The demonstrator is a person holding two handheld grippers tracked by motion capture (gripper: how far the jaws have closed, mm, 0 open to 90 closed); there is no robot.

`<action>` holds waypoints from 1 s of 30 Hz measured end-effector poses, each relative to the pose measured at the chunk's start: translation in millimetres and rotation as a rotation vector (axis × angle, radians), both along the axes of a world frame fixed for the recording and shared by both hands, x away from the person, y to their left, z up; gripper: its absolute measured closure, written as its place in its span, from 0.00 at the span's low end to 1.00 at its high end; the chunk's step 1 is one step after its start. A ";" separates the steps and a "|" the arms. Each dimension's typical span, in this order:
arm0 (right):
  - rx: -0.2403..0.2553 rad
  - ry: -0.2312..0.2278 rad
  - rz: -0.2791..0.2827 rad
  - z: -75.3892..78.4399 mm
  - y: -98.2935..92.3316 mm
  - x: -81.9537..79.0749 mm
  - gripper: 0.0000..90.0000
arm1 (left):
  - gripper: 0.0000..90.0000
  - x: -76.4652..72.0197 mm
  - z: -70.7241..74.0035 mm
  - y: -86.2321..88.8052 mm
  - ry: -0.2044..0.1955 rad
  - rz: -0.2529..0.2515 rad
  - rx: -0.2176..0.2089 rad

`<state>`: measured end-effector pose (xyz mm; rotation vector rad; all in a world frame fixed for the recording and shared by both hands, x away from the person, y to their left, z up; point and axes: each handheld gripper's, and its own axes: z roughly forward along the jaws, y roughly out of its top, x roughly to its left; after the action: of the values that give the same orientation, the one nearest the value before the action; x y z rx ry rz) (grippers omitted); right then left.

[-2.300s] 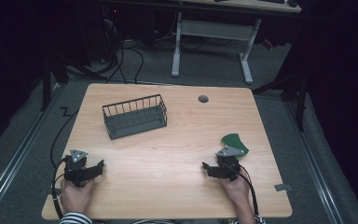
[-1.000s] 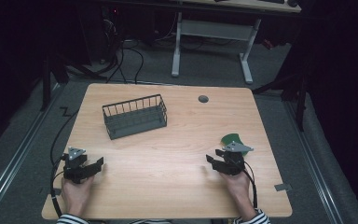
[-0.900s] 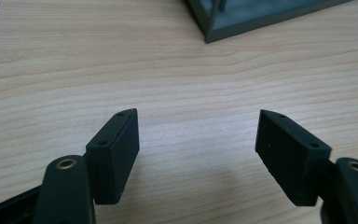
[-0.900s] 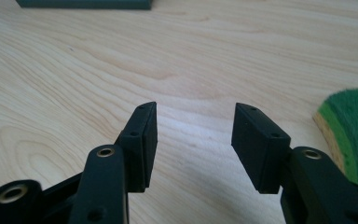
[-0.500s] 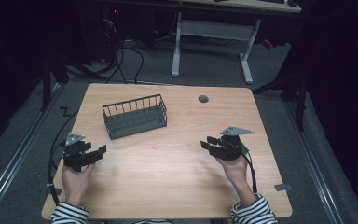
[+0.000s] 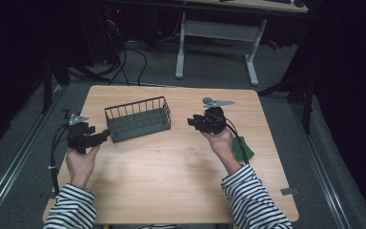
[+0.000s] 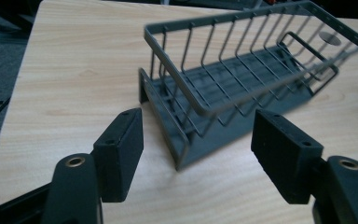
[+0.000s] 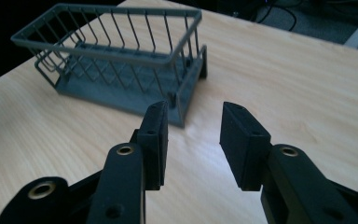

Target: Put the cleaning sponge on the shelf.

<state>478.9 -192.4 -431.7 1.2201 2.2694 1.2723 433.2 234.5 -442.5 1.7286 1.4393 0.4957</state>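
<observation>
A grey wire basket point(image 6: 138, 118) stands empty on the wooden table point(image 6: 171, 176), left of centre. My left gripper point(image 6: 103, 136) is open just off the basket's left end, jaws pointing at it. In the left gripper view the basket's near end point(image 7: 168, 116) sits ahead, between the wide-apart jaws of that gripper point(image 7: 200, 140). My right gripper point(image 6: 192, 122) is open a short way off the basket's right end, pointing left. Seen from the right gripper view, the basket point(image 8: 121, 70) lies just beyond that gripper point(image 8: 193, 135), with nothing between the jaws.
A green flat thing point(image 6: 244, 149) lies on the table under the right forearm. A small grey disc point(image 7: 330, 38) sits on the table beyond the basket. A desk frame point(image 6: 214, 33) and cables stand on the floor past the far edge.
Both grippers have moved forward from the near edge to the basket's two ends. The right one also shifted left, uncovering the green thing. Both stay open.
</observation>
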 end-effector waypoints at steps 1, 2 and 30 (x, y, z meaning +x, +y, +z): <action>-0.004 -0.006 0.003 1.5 4.7 3.9 0.68 | 0.38 5.0 1.5 1.5 0.006 0.005 0.000; 0.000 -0.006 0.004 2.5 10.2 9.1 0.68 | 0.38 9.0 2.6 2.6 0.014 0.008 0.001; -0.053 0.098 -0.063 -12.9 80.0 78.7 0.71 | 0.62 56.8 -8.5 -14.4 0.058 0.027 0.055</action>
<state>557.5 -112.5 -444.6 1.3518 2.2970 1.1462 490.0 220.1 -451.0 1.7824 1.5045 0.5073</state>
